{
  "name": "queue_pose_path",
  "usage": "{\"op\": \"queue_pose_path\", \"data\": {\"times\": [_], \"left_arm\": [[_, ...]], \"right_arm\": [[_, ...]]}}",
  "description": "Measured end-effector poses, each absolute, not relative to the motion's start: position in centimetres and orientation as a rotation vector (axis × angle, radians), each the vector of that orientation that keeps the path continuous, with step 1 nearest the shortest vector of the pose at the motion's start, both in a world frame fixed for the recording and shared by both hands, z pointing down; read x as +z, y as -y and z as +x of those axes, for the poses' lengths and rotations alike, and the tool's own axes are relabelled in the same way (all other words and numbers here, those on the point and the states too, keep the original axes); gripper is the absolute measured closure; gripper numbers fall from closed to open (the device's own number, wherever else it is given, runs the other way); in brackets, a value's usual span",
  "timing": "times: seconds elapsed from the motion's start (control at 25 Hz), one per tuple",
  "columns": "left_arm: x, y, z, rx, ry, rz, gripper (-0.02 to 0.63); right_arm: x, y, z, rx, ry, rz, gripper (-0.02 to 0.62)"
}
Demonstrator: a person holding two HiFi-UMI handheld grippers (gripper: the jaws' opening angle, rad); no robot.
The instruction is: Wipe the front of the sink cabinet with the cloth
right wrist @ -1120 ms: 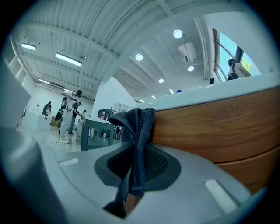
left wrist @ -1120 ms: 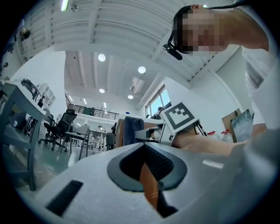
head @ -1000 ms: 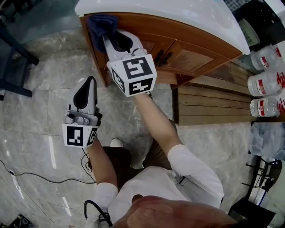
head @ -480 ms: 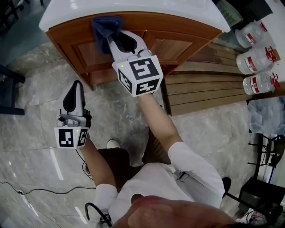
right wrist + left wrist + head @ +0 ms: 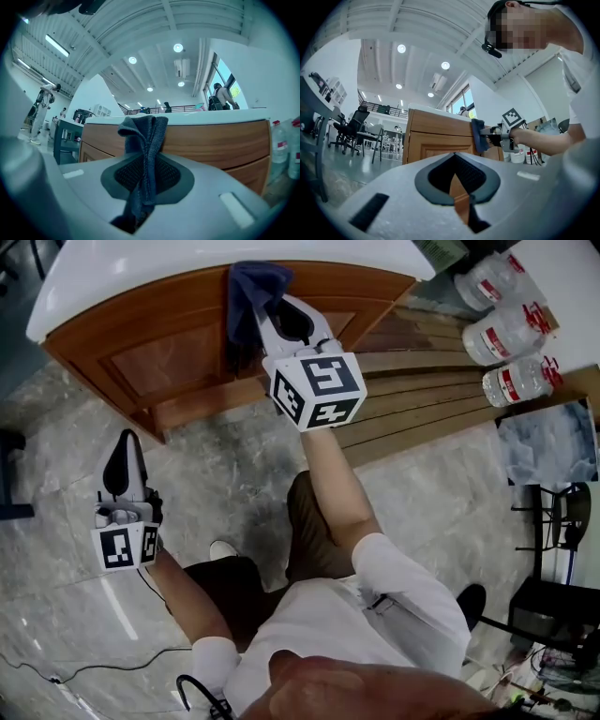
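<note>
The wooden sink cabinet [image 5: 169, 357] stands under a white countertop [image 5: 187, 263]. My right gripper [image 5: 272, 310] is shut on a dark blue cloth [image 5: 248, 287] and presses it against the cabinet's top rail, near the middle of the front. In the right gripper view the cloth [image 5: 145, 140] hangs folded between the jaws, in front of the wood [image 5: 211, 136]. My left gripper [image 5: 123, 448] is shut and empty, held low over the floor, left of and well away from the cabinet. The left gripper view shows its own jaws [image 5: 457, 187], the cabinet [image 5: 436, 129] and the cloth [image 5: 478, 135] beyond.
A slatted wooden platform [image 5: 422, 399] lies to the right of the cabinet, with large water bottles [image 5: 506, 334] behind it. A black stand [image 5: 553, 521] is at the far right. The person's leg and shoe [image 5: 221, 549] are on the marble floor [image 5: 56, 615] below the grippers.
The right gripper has carried the cloth to the right along the cabinet's top rail. The left gripper has dropped lower and further left, still shut.
</note>
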State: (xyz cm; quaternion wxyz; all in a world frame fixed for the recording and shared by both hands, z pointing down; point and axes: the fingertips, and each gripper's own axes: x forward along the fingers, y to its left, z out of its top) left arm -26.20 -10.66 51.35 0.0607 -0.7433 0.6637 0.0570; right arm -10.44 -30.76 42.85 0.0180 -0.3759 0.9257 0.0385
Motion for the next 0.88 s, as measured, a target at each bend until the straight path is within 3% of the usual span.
{"op": "queue_pose_path", "data": {"times": [0.88], "left_arm": [[52.1, 10.6, -25.5, 0.091, -2.027, -2.256, 0.601]], "right_arm": [[44.0, 41.6, 12.8, 0.156, -2.547, -1.874, 0.522]]}}
